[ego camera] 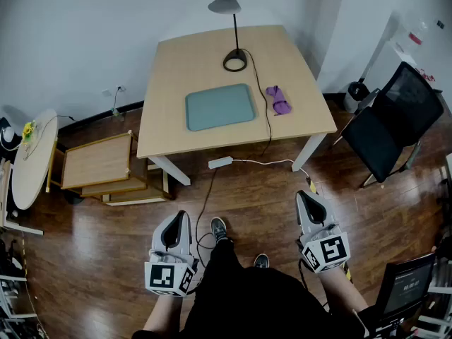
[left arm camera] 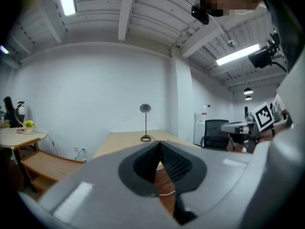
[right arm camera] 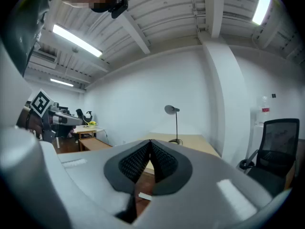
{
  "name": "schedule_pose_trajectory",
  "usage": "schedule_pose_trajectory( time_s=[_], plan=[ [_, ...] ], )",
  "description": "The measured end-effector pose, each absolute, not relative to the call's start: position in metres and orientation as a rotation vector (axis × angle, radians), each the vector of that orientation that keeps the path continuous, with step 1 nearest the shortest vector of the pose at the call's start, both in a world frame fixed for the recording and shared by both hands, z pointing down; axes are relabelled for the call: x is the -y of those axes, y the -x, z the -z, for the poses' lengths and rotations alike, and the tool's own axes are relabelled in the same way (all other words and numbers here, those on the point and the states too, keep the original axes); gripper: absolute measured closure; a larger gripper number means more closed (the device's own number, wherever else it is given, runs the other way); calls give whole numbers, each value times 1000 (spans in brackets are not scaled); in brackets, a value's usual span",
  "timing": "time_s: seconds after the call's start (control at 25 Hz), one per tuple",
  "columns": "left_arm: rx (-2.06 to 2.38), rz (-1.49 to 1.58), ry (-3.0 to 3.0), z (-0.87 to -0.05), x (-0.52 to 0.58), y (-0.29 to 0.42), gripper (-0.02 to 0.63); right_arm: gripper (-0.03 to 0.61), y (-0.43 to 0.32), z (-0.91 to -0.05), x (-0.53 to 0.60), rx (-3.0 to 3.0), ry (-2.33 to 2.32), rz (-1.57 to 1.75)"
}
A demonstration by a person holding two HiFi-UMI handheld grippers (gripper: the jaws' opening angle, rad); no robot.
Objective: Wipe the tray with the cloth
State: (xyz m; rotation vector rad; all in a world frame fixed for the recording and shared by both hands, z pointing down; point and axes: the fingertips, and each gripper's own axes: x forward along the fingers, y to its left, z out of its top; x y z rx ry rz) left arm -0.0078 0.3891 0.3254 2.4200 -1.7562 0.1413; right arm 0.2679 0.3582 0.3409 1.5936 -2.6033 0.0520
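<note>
Purple cloth (ego camera: 278, 99) beside teal tray (ego camera: 219, 106) | left tool (ego camera: 181, 216) clenched, empty | right tool (ego camera: 306, 195) clenched, empty | forearms (ego camera: 162, 313) cropped

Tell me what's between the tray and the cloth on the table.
Head view: a black cord from the lamp runs across the table between the tray and the cloth. Nothing else lies in that gap.

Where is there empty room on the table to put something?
Bare wood lies left of the tray, up to the table edge, and in the back right corner behind the cloth. It is crowded between tray and cloth, where the lamp cord runs.
</note>
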Motion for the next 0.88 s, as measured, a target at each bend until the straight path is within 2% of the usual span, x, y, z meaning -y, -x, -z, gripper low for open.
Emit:
schedule_pose_trajectory(
  time_s=[0.24,0.44,0.6,0.88],
  plan=[
    [1742,-123,-2431,-342,-282,63,586,575,-250,-368,-269,2481,-1655,-55],
    [1555,-176,-2403,-391,-170,112,494,571,-255,-397,-174,2286,-1737,-184],
    [1437,-270,-2317,-434,-92,147,486,489,-259,-424,-104,2141,-1741,-292],
    [1340,-448,-2121,-531,-53,156,468,446,-301,-511,-15,1956,-1707,-527]
  ],
)
